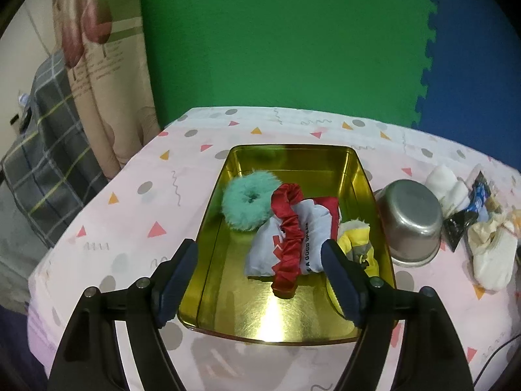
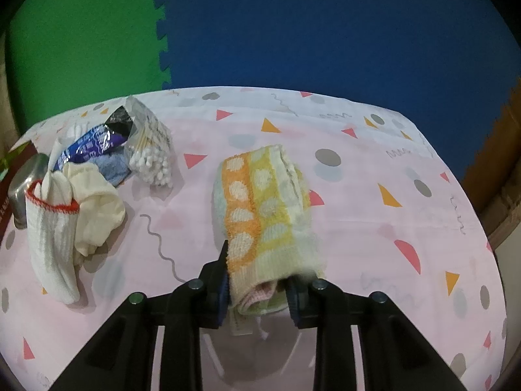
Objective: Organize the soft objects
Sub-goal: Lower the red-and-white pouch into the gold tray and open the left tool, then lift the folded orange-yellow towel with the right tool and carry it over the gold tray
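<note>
Desk cloth [image 2: 374, 228], pale pink with triangles and dots, spreads under everything; green and blue foam mats [image 1: 293, 49] stand behind it. My left fingers [image 1: 260, 273] stand apart above the gold tray [image 1: 293, 319], clamping nothing; in the tray lie a teal scrunchie [image 1: 249, 200], a red scrunchie [image 1: 288, 244] and a grey pouch [image 1: 312, 228]. Just right of the tray sits a steel pot [image 1: 412, 221]. Only my right view shows the towel [image 2: 263, 215], its near end clamped in my right fingers [image 2: 257, 293], with a white sock [image 2: 52, 241] and cotton swabs [image 2: 151, 156] left of it.
</note>
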A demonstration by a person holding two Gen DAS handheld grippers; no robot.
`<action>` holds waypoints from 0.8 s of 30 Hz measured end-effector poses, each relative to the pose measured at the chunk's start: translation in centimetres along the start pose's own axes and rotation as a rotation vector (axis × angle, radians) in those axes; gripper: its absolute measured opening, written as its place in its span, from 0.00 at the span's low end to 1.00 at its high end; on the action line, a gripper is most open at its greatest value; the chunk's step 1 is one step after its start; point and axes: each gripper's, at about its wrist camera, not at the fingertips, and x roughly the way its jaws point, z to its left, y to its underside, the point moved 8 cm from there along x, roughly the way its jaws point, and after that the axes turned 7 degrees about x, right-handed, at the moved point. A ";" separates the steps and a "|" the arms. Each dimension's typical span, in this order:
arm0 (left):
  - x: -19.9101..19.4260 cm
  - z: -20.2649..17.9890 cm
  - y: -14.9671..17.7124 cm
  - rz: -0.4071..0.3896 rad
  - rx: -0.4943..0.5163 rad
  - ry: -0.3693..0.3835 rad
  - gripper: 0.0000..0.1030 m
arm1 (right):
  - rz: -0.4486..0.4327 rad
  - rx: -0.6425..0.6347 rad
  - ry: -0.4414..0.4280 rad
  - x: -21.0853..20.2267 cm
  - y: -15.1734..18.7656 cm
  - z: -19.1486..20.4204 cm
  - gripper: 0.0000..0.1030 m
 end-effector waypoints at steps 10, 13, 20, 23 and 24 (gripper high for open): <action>-0.2 0.8 0.2 -0.007 -0.017 -0.012 0.78 | -0.011 0.022 0.015 -1.7 -0.9 -0.2 0.24; 0.0 1.0 0.3 0.004 -0.026 -0.007 0.78 | -0.027 0.022 0.019 -2.6 -1.2 0.0 0.24; 0.3 1.6 0.6 0.022 -0.052 -0.011 0.78 | -0.068 0.019 0.002 -5.1 -2.7 1.4 0.24; 0.3 1.8 0.6 0.022 -0.064 -0.009 0.78 | -0.093 0.000 -0.022 -6.6 -3.5 3.0 0.24; 0.3 2.0 0.6 0.020 -0.068 -0.012 0.78 | -0.102 -0.005 -0.029 -7.0 -3.7 3.6 0.24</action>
